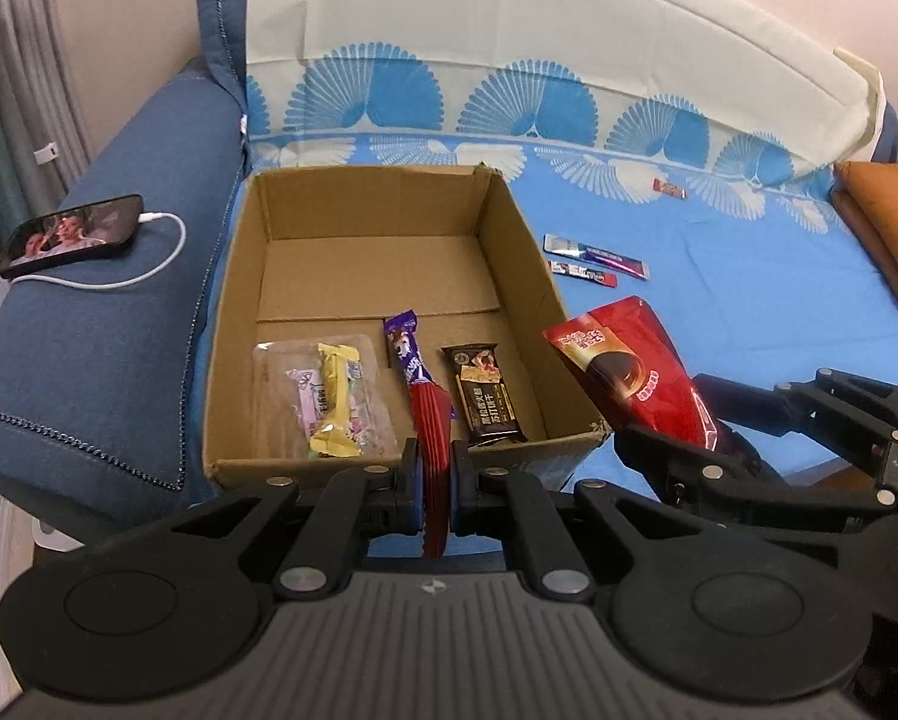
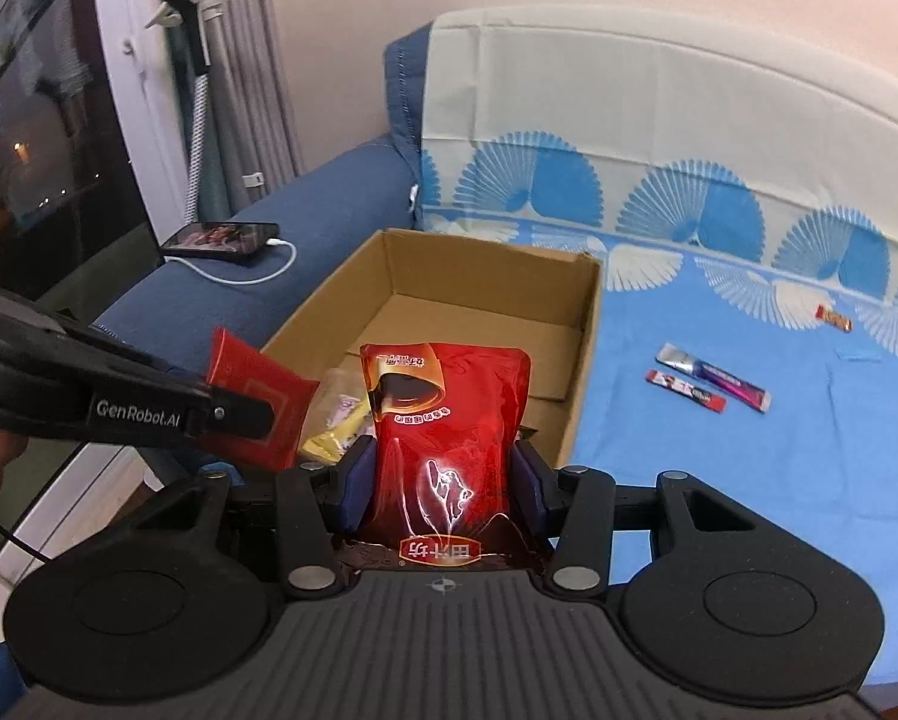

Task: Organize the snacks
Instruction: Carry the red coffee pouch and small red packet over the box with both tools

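My left gripper [image 1: 435, 483] is clamped tight on a flat red packet [image 1: 434, 420] at the cardboard box's [image 1: 527, 222] near edge; my right gripper [image 2: 443, 480], half spread, pinches a red pouch [image 2: 449, 420] beside it. Inside the box I count three snacks; three sachets [image 1: 596, 258] lie on the blue sheet.

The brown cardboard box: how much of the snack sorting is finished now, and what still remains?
Done: the brown cardboard box already holds a clear bag of sweets, a purple wrapper and a dark brown bar.
In hand: the left hand-held gripper pinches a flat red packet; the right hand-held gripper holds a shiny red pouch.
Left: three small sachets on the blue sheet.
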`<state>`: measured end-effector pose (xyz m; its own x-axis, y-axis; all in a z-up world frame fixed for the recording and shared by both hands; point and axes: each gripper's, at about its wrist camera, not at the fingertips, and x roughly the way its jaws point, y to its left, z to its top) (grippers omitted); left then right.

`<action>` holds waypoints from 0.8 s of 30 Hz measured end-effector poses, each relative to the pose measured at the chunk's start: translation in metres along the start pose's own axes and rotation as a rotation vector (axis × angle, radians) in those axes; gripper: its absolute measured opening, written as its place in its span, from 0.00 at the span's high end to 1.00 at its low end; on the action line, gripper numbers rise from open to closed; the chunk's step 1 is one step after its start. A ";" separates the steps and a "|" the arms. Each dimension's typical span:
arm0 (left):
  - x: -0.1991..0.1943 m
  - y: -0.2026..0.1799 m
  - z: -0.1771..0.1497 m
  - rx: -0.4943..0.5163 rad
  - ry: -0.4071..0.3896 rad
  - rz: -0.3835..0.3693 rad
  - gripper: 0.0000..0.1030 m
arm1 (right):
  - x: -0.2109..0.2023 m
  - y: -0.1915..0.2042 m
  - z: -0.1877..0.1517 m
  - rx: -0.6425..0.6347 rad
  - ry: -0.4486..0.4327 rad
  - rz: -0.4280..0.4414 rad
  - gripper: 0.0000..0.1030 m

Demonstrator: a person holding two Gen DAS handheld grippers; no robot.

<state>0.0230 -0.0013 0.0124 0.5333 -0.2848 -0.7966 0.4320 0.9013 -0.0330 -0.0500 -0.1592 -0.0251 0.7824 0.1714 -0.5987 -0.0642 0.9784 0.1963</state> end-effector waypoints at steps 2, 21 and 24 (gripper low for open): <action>-0.003 0.002 -0.001 -0.009 -0.006 -0.003 0.93 | -0.003 0.005 0.000 -0.015 -0.001 -0.002 0.50; -0.005 0.004 0.001 -0.031 -0.023 -0.007 0.93 | -0.003 0.011 0.001 -0.047 0.014 -0.011 0.50; -0.004 0.004 0.002 -0.032 -0.023 -0.007 0.93 | -0.001 0.011 0.001 -0.047 0.020 -0.011 0.50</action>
<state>0.0238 0.0026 0.0164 0.5470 -0.2978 -0.7824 0.4124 0.9092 -0.0577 -0.0512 -0.1484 -0.0214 0.7708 0.1624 -0.6161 -0.0849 0.9845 0.1533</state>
